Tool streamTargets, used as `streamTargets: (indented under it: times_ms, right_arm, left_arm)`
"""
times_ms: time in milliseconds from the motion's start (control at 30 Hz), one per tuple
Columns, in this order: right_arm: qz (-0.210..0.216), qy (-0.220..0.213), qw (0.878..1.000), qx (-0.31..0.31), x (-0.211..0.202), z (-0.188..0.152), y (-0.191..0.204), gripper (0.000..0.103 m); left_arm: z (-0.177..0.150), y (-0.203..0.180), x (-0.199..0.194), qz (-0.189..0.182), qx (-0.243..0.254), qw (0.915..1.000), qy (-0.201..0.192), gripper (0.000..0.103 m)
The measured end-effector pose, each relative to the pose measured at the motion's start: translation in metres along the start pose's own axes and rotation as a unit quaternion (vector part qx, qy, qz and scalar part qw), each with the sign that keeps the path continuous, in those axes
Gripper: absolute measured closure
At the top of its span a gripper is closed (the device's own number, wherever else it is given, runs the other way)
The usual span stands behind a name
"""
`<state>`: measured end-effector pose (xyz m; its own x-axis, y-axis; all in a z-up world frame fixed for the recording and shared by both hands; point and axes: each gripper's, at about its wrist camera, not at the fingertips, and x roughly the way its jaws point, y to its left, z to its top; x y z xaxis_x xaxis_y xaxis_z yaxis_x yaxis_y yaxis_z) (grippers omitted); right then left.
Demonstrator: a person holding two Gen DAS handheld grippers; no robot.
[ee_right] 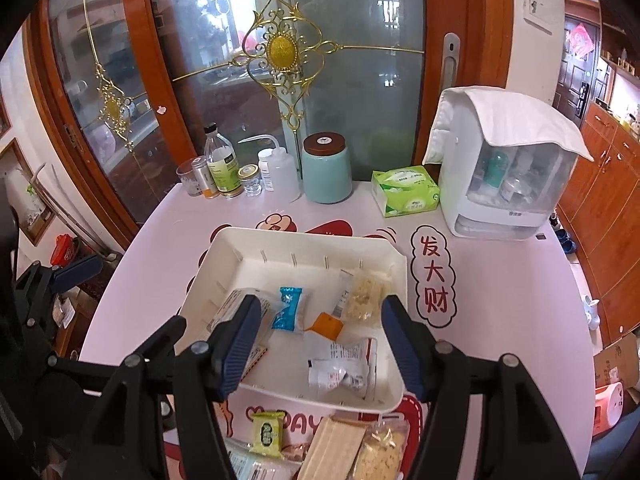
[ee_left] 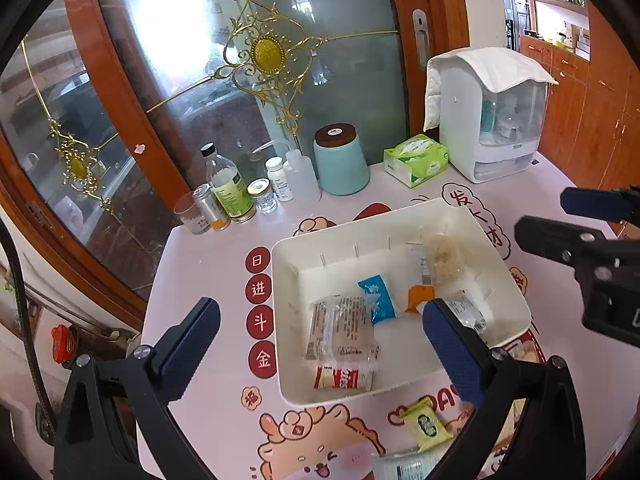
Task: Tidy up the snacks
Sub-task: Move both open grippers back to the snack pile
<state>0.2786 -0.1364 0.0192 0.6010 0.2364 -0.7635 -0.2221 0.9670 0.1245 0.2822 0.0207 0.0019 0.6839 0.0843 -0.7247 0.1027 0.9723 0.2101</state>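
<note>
Both grippers pointed steeply down over the table from its near edge. The left gripper point(ee_left: 320, 344) had its blue-padded fingers point(ee_left: 188, 340) wide apart with nothing between the pads; one finger stood over the bare tablecloth left of the white tray point(ee_left: 400, 216), the other over the tray's near right part. The right gripper point(ee_right: 320, 344) also had its fingers point(ee_right: 240, 344) apart and empty, both tips above the tray, so that most of the wrapped snacks lay in the gap between them: a blue packet point(ee_right: 289, 307), an orange packet point(ee_right: 327, 325), a clear wrapper with red print point(ee_right: 344, 364) and a pale crumbly bar point(ee_right: 364, 295) toward the right finger. A clear bar-shaped pack point(ee_left: 340, 326) and a red-and-white packet point(ee_left: 344, 378) lay between the left gripper's fingers, inside the tray. Nearer than the fingertips, outside the tray, a yellow-green packet point(ee_right: 267, 434) and more wrapped bars point(ee_right: 332, 450) rested on the pink cartoon tablecloth point(ee_right: 500, 280). Beyond the fingers, along the table's far edge, stood a cluster of bottles point(ee_right: 218, 164), a teal jar point(ee_right: 326, 168), a green tissue pack point(ee_right: 404, 190) and a white cabinet point(ee_right: 508, 168) draped with cloth, all before a glass door point(ee_right: 280, 48) in an orange wooden frame with gold ornament.
</note>
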Motion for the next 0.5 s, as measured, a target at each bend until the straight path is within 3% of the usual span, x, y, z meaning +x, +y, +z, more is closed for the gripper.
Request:
streamTargets:
  times_ms: [267, 500]
  right_arm:
    - [-0.004, -0.018, 1.000, -0.017, -0.048, -0.035, 0.002, 0.040]
    - [0.005, -0.030, 1.000, -0.005, -0.083, -0.074, -0.005, 0.040]
  left_arm:
    - [-0.018, 0.002, -0.043, -0.021, 0.003, 0.9997, -0.012, 0.002]
    - [-0.047, -0.014, -0.071, -0.066, 0.014, 0.9977, -0.003, 0.002]
